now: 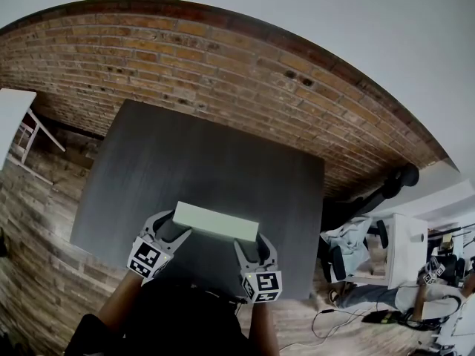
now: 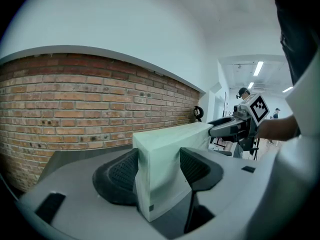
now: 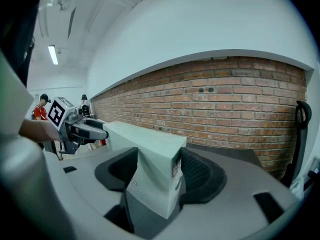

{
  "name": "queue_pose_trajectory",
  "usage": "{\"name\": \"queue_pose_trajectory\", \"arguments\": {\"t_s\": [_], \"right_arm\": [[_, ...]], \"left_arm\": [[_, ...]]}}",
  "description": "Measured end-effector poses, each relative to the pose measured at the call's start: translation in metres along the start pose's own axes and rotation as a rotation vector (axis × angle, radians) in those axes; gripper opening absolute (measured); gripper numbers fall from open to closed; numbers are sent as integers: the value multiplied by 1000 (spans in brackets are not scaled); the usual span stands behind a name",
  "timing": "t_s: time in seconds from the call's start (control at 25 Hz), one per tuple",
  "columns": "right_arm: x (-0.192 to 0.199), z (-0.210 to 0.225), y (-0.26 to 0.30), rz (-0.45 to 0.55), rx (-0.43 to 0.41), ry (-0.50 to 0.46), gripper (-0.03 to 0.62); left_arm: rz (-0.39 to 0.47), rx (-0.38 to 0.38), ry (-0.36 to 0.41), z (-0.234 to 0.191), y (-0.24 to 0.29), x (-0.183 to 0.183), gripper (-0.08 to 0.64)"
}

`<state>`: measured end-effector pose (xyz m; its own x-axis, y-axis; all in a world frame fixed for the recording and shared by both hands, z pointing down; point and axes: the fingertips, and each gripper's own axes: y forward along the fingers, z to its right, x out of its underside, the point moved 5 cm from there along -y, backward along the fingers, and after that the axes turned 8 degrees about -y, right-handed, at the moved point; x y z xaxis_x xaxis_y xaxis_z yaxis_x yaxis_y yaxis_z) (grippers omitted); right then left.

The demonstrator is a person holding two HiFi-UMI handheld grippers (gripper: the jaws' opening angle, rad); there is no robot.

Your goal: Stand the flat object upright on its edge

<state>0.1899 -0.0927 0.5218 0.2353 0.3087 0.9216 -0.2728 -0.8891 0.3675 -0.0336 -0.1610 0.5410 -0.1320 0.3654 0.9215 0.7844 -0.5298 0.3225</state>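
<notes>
A pale green rectangular cardboard box (image 1: 215,222) is over the near half of the dark grey rectangular tabletop (image 1: 223,154), a long narrow face turned upward. The left gripper (image 1: 172,232) clamps its left end. In the left gripper view the two black ribbed pads (image 2: 122,173) press against opposite broad faces of the box (image 2: 165,149). The right gripper (image 1: 251,247) grips the right end the same way, jaws closed onto the cardboard (image 3: 150,144). I cannot tell whether the underside touches the table.

A red brick wall (image 1: 223,73) runs behind the table's far edge. A white table (image 1: 11,117) stands well off to the left, and a white desk (image 1: 407,251) to the right, with a person (image 1: 438,295) beside it. The table around the box is open.
</notes>
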Motion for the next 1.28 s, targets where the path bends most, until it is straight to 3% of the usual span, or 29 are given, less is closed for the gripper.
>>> {"name": "queue_pose_trajectory", "arguments": {"t_s": [1.28], "right_arm": [[-2, -7, -9, 13, 8, -60, 276]], "left_arm": [[28, -15, -16, 9, -14, -5, 259]]}}
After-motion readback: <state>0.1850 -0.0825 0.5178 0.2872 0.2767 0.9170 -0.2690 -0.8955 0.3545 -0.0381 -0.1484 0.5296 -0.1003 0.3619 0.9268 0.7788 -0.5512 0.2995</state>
